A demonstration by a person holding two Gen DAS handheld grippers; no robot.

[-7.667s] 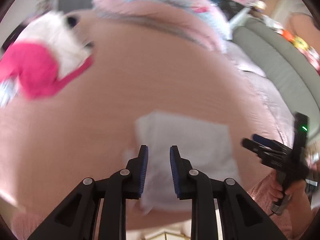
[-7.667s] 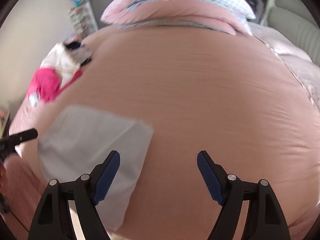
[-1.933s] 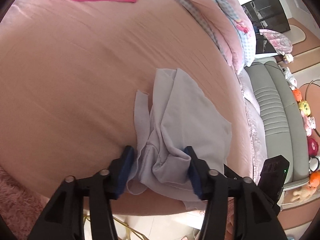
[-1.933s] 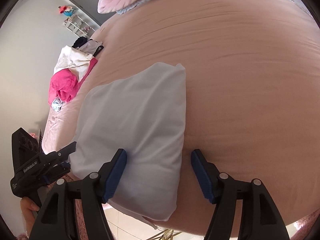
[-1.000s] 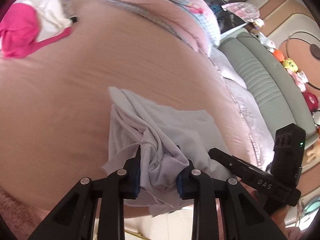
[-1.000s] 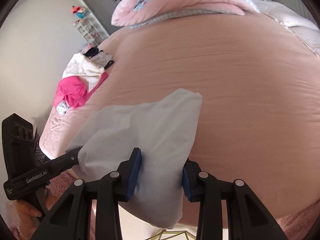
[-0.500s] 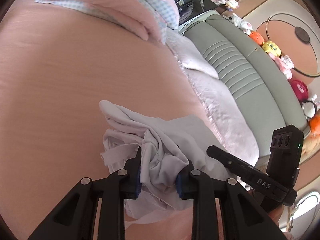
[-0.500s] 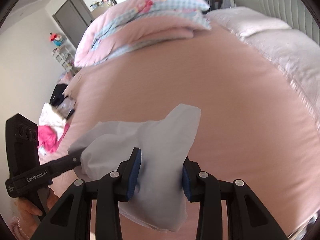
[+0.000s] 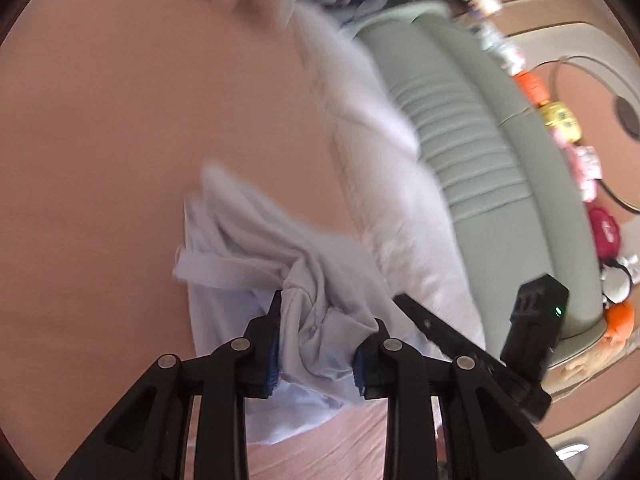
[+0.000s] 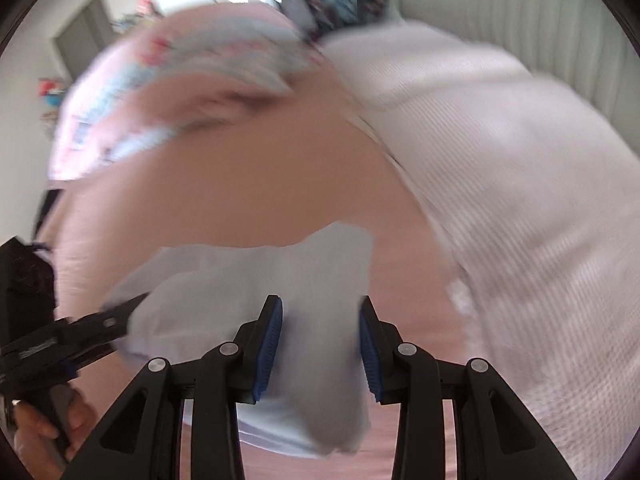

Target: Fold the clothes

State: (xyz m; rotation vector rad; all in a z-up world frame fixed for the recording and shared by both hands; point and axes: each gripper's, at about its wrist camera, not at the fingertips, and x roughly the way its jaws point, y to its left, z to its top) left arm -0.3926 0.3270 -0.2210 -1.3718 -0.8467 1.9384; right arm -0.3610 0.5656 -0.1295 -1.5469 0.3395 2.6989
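Jaws: left gripper (image 9: 316, 350) opening, right gripper (image 10: 320, 346) clamped, both on garment (image 9: 256, 264).

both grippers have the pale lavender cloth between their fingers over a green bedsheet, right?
Not quite: the bedsheet is peach-pink, not green, as the right wrist view shows. The rest holds: the pale lavender cloth sits between the fingers of the right gripper and of the left gripper, whose jaws are opening.
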